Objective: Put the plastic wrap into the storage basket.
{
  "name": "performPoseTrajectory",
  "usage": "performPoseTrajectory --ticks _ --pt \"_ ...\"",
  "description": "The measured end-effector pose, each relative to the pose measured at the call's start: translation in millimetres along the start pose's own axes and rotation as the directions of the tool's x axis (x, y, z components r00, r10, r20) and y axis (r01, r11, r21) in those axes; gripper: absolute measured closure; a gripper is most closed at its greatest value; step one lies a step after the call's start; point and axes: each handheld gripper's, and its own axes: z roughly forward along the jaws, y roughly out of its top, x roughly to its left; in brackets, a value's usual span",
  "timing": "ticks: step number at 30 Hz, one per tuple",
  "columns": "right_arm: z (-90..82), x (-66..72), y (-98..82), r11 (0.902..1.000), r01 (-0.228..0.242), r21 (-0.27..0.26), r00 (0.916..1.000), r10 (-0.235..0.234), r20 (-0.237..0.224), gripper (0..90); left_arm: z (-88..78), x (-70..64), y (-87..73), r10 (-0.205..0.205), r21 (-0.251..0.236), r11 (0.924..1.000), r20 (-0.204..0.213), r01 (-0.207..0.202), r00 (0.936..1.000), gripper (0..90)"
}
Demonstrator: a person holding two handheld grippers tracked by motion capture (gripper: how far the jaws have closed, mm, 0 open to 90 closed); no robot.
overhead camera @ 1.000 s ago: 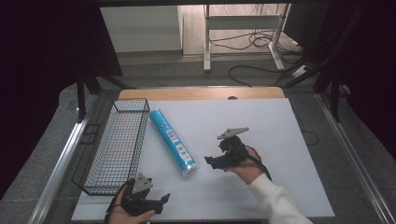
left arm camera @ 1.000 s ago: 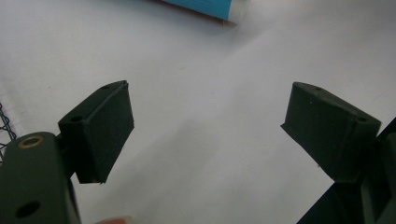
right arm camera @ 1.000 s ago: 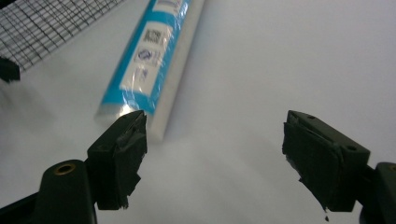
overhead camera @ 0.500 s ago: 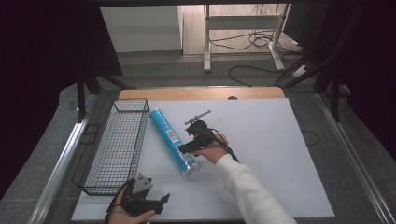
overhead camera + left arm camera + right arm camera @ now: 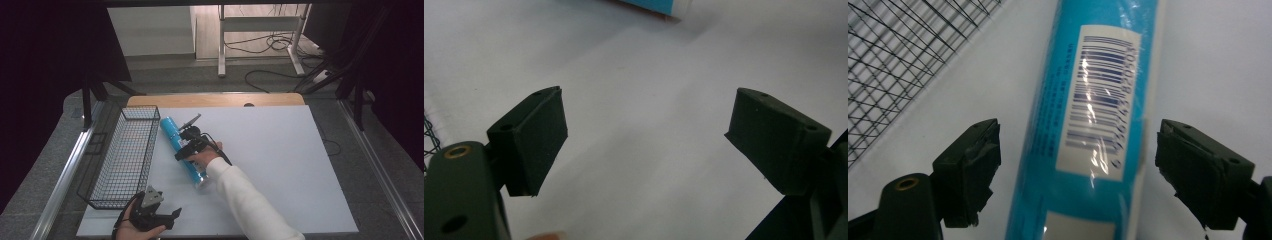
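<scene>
Since the earlier frames your right gripper [image 5: 181, 149] has travelled leftward across the white table [image 5: 280, 150] and now sits over the middle of the blue tube [image 5: 183, 152], while your left gripper [image 5: 167, 218] has kept its place at the near edge. That table spreads under and all round both sets of tongs. Just beyond the tube from your right gripper, and directly ahead of your left one, stands the black wire basket [image 5: 125, 155], its long side running alongside the tube. The tube lies flat between your right jaws: in the right gripper view the tube [image 5: 1088, 125], barcode label up, runs lengthwise through the gap, with white table showing between it and each jaw, so neither pad presses on it. Those jaws have just been opening and stand wide around the tube. Your left jaws also stand wide, with bare table between them; in the left gripper view one end of the tube [image 5: 659, 6] peeks in far ahead.
</scene>
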Motion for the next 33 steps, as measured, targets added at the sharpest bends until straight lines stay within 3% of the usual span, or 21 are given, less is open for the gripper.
performPoseTrajectory --ticks 2,8,15,18,19,21,24,26,30,33 --pt "9.9 3.3 2.9 0.9993 0.002 0.038 0.9994 -0.004 0.033 19.3 -0.4 0.2 0.0 0.000 -0.002 1.0000 -0.001 0.000 1.0000 16.0" --pt "19.7 4.0 2.2 0.9956 0.002 0.094 0.9976 -0.009 0.069 23.2 0.1 0.6 -0.2 0.001 0.003 1.0000 -0.005 -0.001 1.0000 16.0" --pt "24.3 4.7 4.3 0.9890 -0.012 0.148 0.9976 0.002 0.069 28.5 -0.1 1.4 -0.1 -0.004 0.000 1.0000 -0.009 0.004 1.0000 16.0" --pt "23.1 -1.3 5.9 0.9867 -0.047 0.156 0.9986 0.042 0.033 29.3 -0.2 1.8 -0.3 -0.004 -0.001 1.0000 -0.007 0.004 1.0000 16.0" --pt "21.8 -6.2 5.6 0.9857 -0.080 0.148 0.9968 0.080 0.005 29.9 -0.4 2.0 -0.3 -0.005 -0.001 1.0000 -0.007 0.005 1.0000 16.1" --pt "21.3 -8.3 5.5 0.9859 -0.078 0.148 0.9968 0.079 -0.003 30.2 -0.2 2.3 -0.4 -0.004 -0.001 1.0000 -0.007 0.004 1.0000 16.2" --pt "18.9 -18.7 4.9 0.9833 -0.120 0.137 0.9904 0.128 -0.052 31.9 -0.1 2.3 -0.4 -0.005 -0.001 1.0000 -0.007 0.005 1.0000 16.2" --pt "18.0 -21.4 4.5 0.9839 -0.115 0.136 0.9906 0.124 -0.058 32.0 -0.3 2.2 -0.3 -0.006 -0.003 1.0000 -0.007 0.006 1.0000 16.2" --pt "9.7 -29.1 3.6 0.9813 -0.151 0.120 0.9798 0.165 -0.113 32.1 -1.2 1.5 0.4 -0.008 -0.013 0.9999 -0.003 0.008 1.0000 16.2" --pt "3.9 -32.8 2.7 0.9808 -0.156 0.117 0.9772 0.171 -0.126 32.1 -2.3 0.6 1.0 -0.008 -0.023 0.9997 0.011 0.008 0.9999 16.2"
